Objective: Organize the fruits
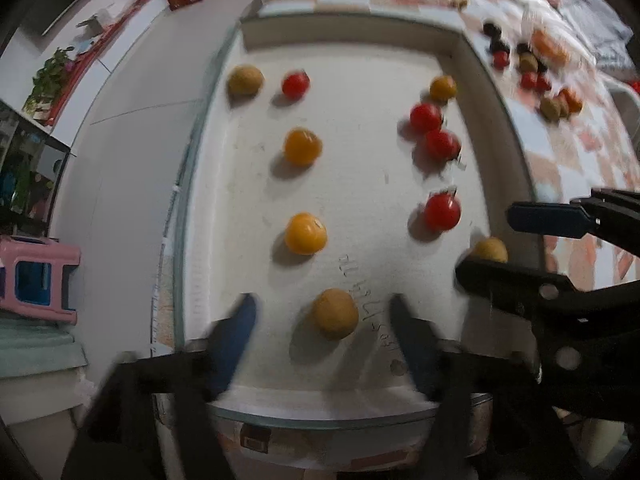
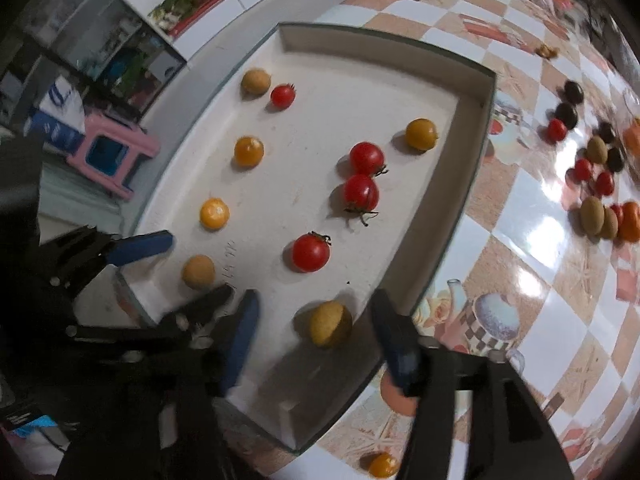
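A white tray (image 1: 360, 208) holds a left column of yellow and orange fruits and a right column with several red tomatoes. My left gripper (image 1: 324, 316) is open around a tan round fruit (image 1: 335, 313) that lies on the tray at its near end. My right gripper (image 2: 316, 320) is open around a yellowish fruit (image 2: 330, 323) at the tray's (image 2: 304, 200) near right corner. It shows in the left wrist view (image 1: 490, 250) between the right gripper's fingers (image 1: 548, 219). A red tomato (image 2: 311, 252) lies just beyond it.
A pile of loose fruits (image 2: 600, 184), red, dark, brown and orange, lies on the checkered tablecloth right of the tray. One orange fruit (image 2: 383, 465) lies on the cloth near the front edge. A pink stool (image 2: 112, 152) stands on the floor to the left.
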The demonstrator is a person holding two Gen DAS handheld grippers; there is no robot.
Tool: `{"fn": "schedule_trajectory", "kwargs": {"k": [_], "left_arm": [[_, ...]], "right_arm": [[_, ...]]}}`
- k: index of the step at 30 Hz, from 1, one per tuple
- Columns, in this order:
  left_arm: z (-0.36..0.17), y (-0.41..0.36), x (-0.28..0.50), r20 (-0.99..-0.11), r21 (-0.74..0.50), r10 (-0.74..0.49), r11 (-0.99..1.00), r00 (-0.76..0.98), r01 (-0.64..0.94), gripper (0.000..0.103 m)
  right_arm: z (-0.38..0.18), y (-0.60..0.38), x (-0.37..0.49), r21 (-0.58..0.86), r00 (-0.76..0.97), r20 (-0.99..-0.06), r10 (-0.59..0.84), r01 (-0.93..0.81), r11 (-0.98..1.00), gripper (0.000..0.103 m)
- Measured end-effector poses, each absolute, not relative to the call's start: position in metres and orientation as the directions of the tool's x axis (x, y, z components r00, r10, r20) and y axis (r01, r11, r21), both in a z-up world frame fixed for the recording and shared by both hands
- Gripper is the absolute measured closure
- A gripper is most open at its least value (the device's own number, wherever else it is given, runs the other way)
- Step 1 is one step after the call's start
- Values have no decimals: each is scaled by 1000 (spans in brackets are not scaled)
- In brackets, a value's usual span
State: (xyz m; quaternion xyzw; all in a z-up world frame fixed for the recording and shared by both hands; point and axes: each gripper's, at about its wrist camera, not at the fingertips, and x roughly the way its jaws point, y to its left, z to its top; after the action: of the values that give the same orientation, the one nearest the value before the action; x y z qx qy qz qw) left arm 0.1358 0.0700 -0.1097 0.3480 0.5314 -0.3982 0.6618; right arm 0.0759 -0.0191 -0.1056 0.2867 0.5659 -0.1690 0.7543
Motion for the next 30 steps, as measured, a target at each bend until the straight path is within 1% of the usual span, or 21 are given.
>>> {"fn": "schedule_trajectory", "kwargs": {"k": [1, 4, 10, 12, 13, 14, 15, 20, 26, 28, 30], "left_arm": [[-107, 71, 137, -980, 38, -160, 437, 119, 898, 29], [-100, 71, 134, -981, 33, -157, 432, 112, 901, 29], [-82, 72, 136, -985, 14, -147, 447, 89, 894, 29], [-76, 73, 138, -985, 10, -151, 452, 87, 892, 29], [-73, 74, 138, -985, 9, -148, 451, 85, 892, 17], [-72, 75, 141, -986, 5, -145, 453, 79, 892, 7], [-66, 76, 140, -985, 0, -151, 457, 78, 889, 0], [-51, 78, 135, -990, -28, -138, 452, 38, 892, 0], [-32, 79, 126, -992, 15, -108, 392, 63, 920, 0], [-24, 80, 124, -990, 7, -127, 368, 58, 930, 0], [-11, 82, 121, -985, 30, -152, 342, 86, 939, 0]], "right_arm": [[-100, -22, 73, 256, 318, -945, 72, 586, 769, 30], [-90, -25, 69, 251, 313, -948, 65, 602, 758, 23], [-77, -24, 55, 248, 282, -956, 76, 646, 721, 19], [-72, -23, 49, 240, 271, -960, 72, 661, 711, 13], [-69, -23, 47, 232, 262, -963, 67, 670, 705, 10], [-67, -22, 45, 226, 256, -965, 64, 676, 701, 4], [-63, -21, 45, 224, 253, -966, 62, 682, 696, 0], [-42, -17, 41, 189, 219, -975, 42, 710, 678, 0], [-21, -15, 41, 199, 204, -976, 70, 721, 664, 0], [-17, -16, 42, 202, 196, -977, 84, 727, 657, 0], [-11, -17, 44, 193, 182, -980, 86, 729, 656, 0]]}}
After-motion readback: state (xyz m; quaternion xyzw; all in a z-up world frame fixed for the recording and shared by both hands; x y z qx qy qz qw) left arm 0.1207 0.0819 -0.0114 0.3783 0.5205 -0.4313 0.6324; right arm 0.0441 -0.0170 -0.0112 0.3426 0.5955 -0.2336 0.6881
